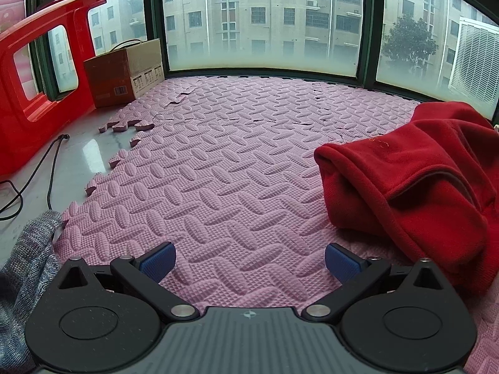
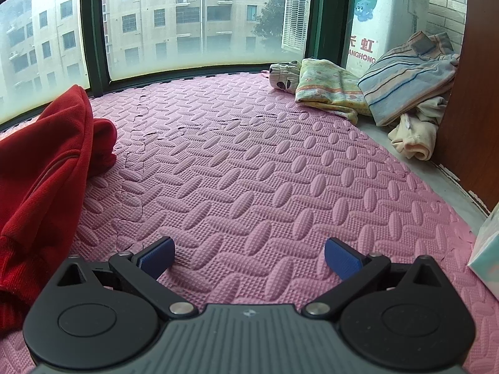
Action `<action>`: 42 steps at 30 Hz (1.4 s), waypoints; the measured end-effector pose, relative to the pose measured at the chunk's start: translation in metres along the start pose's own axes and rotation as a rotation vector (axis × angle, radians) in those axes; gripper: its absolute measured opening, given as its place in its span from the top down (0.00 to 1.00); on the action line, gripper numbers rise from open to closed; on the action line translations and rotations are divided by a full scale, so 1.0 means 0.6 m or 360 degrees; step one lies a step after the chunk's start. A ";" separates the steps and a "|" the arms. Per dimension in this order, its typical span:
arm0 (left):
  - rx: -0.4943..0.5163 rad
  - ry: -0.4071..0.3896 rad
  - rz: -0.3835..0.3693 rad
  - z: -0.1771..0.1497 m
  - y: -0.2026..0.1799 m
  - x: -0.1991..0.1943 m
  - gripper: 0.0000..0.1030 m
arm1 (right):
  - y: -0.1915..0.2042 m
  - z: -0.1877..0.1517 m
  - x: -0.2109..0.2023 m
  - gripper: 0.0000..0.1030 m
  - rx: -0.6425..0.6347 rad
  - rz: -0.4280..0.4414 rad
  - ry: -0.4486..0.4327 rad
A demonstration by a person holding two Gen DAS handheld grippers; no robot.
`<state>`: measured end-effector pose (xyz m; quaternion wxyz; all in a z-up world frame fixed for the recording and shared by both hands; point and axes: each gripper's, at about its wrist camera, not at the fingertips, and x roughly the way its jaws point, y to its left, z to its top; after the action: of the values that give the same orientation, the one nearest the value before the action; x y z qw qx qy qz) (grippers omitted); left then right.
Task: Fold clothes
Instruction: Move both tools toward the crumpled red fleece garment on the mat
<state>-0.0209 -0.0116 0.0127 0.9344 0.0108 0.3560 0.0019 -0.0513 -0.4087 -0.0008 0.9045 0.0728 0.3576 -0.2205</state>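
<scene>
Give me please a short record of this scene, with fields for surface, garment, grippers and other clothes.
surface: pink foam mat
garment: red fleece garment, crumpled on the mat, between both grippers
left gripper: open, holds nothing
right gripper: open, holds nothing
other clothes: pile of clothes in the far right corner; grey knit garment at left

Left gripper (image 1: 250,261): jaws spread wide, nothing between them; both blue pads (image 1: 158,261) bare.
Left gripper pose: held low, aimed forward toward the far side, fingers level with each other.
Right gripper (image 2: 249,257): jaws spread wide, nothing between them; blue pads (image 2: 340,257) bare.
Right gripper pose: held low, aimed forward, fingers level, touching nothing.
</scene>
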 end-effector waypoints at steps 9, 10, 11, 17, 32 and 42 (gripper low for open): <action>0.0031 0.0004 -0.0091 0.001 -0.030 -0.038 0.00 | 0.018 -0.015 -0.025 0.00 -0.0059 0.0081 0.0019; 0.0028 0.0002 -0.0101 0.000 -0.032 -0.042 0.00 | 0.019 -0.016 -0.027 0.00 -0.0060 0.0092 0.0024; 0.0025 0.0002 -0.0115 0.000 -0.035 -0.045 0.00 | 0.021 -0.017 -0.029 0.00 -0.0061 0.0103 0.0031; 0.0035 0.0024 -0.0183 0.001 -0.053 -0.064 0.00 | 0.031 -0.026 -0.053 0.00 -0.0080 0.0155 0.0019; 0.0067 0.0130 -0.0256 -0.008 -0.082 -0.078 0.00 | 0.053 -0.044 -0.094 0.00 -0.0131 0.0269 0.0026; 0.0052 0.0159 -0.0299 0.000 -0.089 -0.082 0.00 | 0.064 -0.046 -0.106 0.01 -0.0160 0.0316 0.0022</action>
<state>-0.0581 -0.0655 0.0444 0.9112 -0.0075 0.4017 -0.0910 -0.0921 -0.3444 0.0213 0.9220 0.0639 0.3654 -0.1110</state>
